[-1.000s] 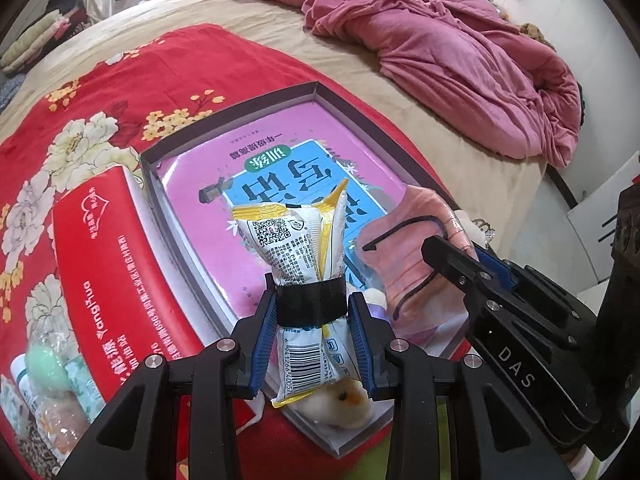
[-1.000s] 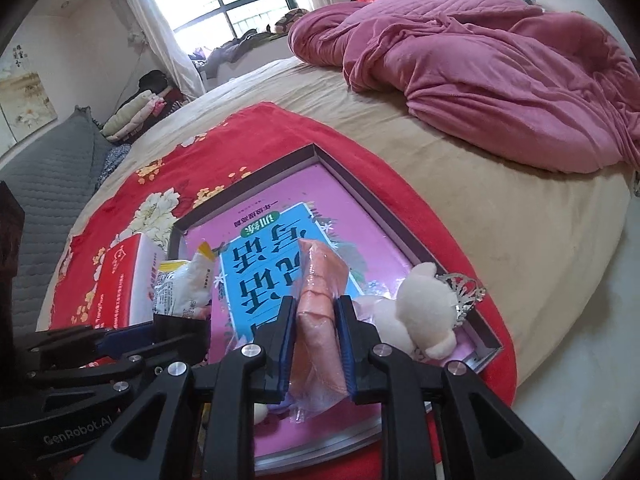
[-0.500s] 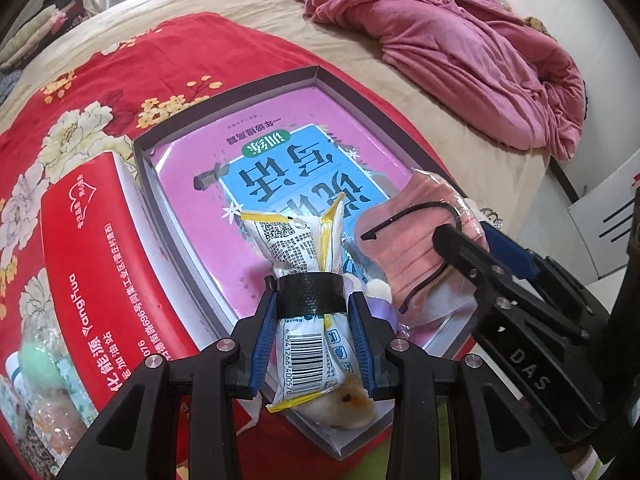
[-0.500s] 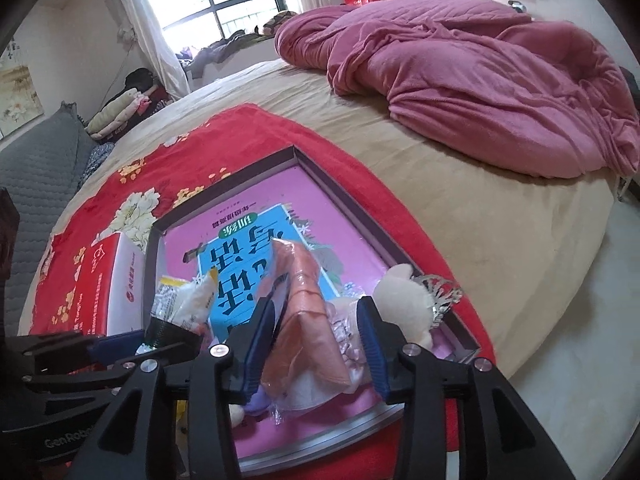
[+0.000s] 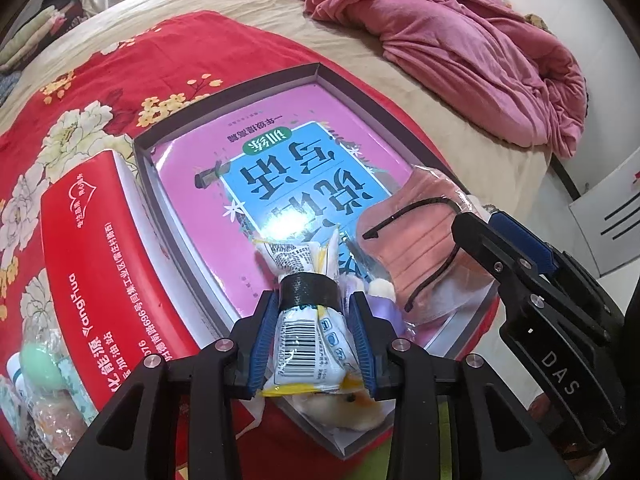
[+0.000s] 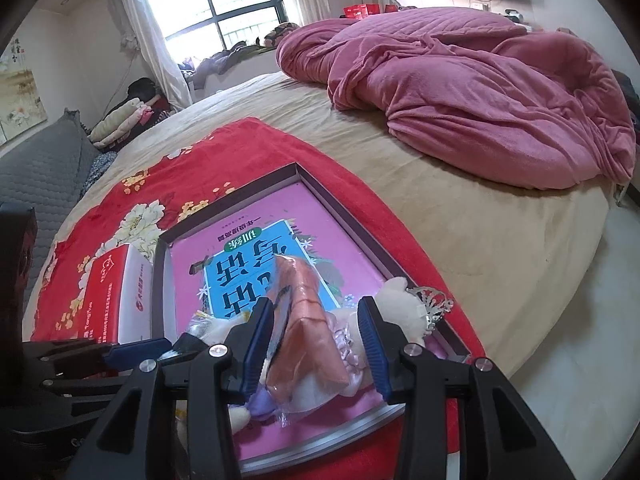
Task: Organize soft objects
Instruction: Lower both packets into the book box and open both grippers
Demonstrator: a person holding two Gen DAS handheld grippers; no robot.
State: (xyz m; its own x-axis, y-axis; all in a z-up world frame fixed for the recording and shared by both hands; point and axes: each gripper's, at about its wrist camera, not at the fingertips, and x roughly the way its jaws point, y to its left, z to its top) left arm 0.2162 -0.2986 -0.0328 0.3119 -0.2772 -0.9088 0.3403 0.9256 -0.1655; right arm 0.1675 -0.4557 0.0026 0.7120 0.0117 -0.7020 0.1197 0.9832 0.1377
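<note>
a red flowered cloth [image 5: 120,64] covers the near part of a beige bed [image 6: 460,216], and a rumpled pink blanket [image 6: 480,92] lies heaped well beyond it. on the cloth sits a shallow grey tray [image 5: 344,80] with a pink and blue book [image 5: 280,152] flat inside. a red tissue box [image 5: 92,248] stands just beside the tray's left wall, and a clear bag of small toiletries [image 5: 36,392] lies at the box's near end. a white plush toy [image 6: 404,312] with a small silver crown [image 6: 432,304] rests in the tray's near right corner.

the left gripper [image 5: 314,332] is clenched on a white and yellow packet [image 5: 308,340], which is bound round the middle with black tape and stands upright over the tray's near edge. the right gripper [image 6: 316,344] is released: its jaws stand apart on either side of a pink face mask in clear wrap [image 6: 308,320], not pressing it. the mask, pleated with a black ear loop, lies on the book and leans against the plush toy.
</note>
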